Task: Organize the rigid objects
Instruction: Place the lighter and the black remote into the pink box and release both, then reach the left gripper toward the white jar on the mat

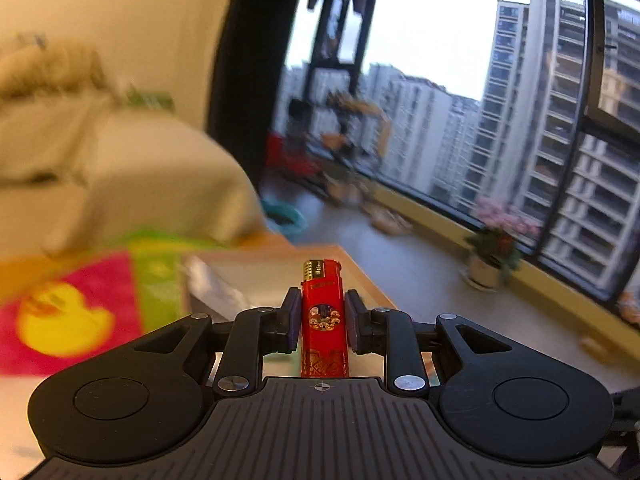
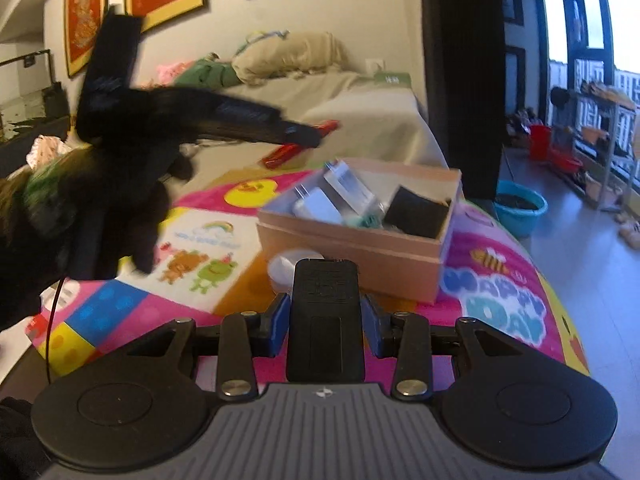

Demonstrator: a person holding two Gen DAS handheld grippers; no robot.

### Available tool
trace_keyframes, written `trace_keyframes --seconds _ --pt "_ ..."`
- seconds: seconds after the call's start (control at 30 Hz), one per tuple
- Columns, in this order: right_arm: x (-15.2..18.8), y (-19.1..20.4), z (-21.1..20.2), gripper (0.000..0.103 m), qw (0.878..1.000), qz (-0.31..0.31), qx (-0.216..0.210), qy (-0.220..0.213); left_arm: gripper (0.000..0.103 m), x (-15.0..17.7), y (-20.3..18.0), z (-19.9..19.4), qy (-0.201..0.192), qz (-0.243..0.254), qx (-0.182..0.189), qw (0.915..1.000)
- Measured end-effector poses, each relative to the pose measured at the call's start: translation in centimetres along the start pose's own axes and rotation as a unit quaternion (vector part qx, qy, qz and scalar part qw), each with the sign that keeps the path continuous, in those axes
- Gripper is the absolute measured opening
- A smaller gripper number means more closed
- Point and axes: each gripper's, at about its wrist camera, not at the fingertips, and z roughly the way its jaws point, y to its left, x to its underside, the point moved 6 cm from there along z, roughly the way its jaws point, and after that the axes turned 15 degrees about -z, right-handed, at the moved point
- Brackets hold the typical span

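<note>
Gripper (image 1: 322, 312) clamps lighter (image 1: 323, 320) — aloft.

Box (image 2: 360, 236) on mat (image 2: 500, 312) — bed (image 2: 340, 100) behind; basin (image 2: 520, 204) on floor, right of box.

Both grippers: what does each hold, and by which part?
Left gripper pinches a red lighter with gold cap, upright, by its mid-body sides. Right gripper clamps a flat black rectangular device by its long side edges.
</note>
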Motion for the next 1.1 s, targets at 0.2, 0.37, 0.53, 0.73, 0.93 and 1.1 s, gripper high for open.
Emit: trace_keyframes --seconds 0.2,0.37,0.53,0.73,0.93,1.1 --pt "1.2 -0.9 0.3 0.038 1.0 0.008 0.012 0.017 0.027 1.8 2.9 0.5 -0.01 -0.04 -0.038 0.9984" --pt "0.0 -1.6 0.5 0.038 1.0 0.008 0.023 0.009 0.027 4.1 4.6 -4.1 -0.027 -0.041 -0.044 0.9978" --pt "-5.9 -4.0 2.1 0.038 0.999 0.01 0.037 -0.036 0.027 7.3 4.9 -5.9 0.016 -0.004 -0.062 0.998" --pt "-13.0 -8.4 6.7 0.06 0.993 0.055 0.084 -0.061 0.027 9.7 5.5 -6.1 0.058 0.017 -0.085 0.9945" --pt "-6.5 -7.4 7.2 0.067 0.995 0.072 0.063 -0.001 0.027 11.6 6.0 -6.1 0.106 0.024 -0.085 0.9904" --pt "0.7 -5.2 5.5 0.067 0.996 0.057 0.051 0.055 0.03 12.8 4.6 -5.6 0.123 0.049 -0.077 0.9882"
